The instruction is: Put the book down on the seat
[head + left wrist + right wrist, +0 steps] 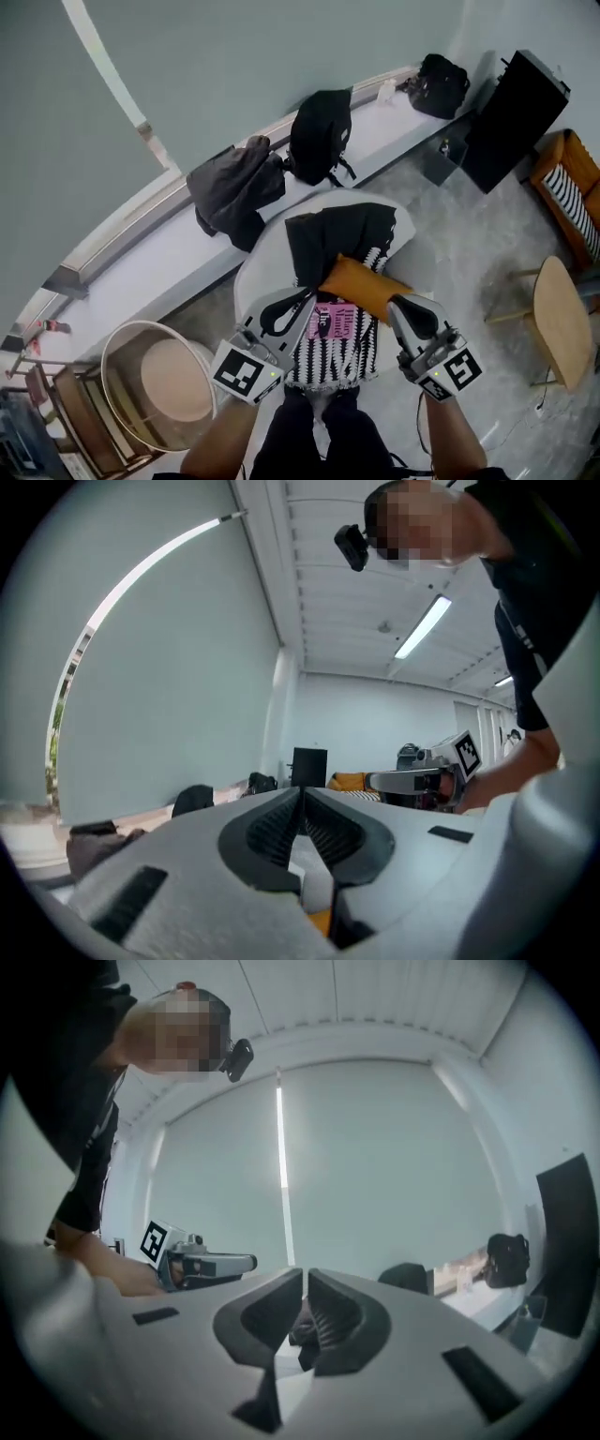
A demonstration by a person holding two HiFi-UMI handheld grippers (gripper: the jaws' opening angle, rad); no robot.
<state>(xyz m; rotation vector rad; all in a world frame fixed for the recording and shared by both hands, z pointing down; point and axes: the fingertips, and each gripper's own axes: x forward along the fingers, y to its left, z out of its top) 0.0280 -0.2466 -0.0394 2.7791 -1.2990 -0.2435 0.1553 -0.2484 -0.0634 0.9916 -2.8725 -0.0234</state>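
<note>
the white round seat (255, 262) is crowded: a black cloth (328, 234) at the far side, an orange cushion (364, 286) across the middle, a black and white striped cushion (349, 361) spilling over the near edge. the pink book (335, 322) lies on that striped cushion, just near of the orange one, so it seems already down. the risk i see is the soft, sloping cushion: the book may slide off the near edge towards the person's legs. the left gripper (307, 296) sits just left of the book, jaws pressed together with nothing between them; pulling away carelessly, it could drag the cover. the right gripper (394, 302), also closed and empty, hangs by the orange cushion and could knock it onto the book
</note>
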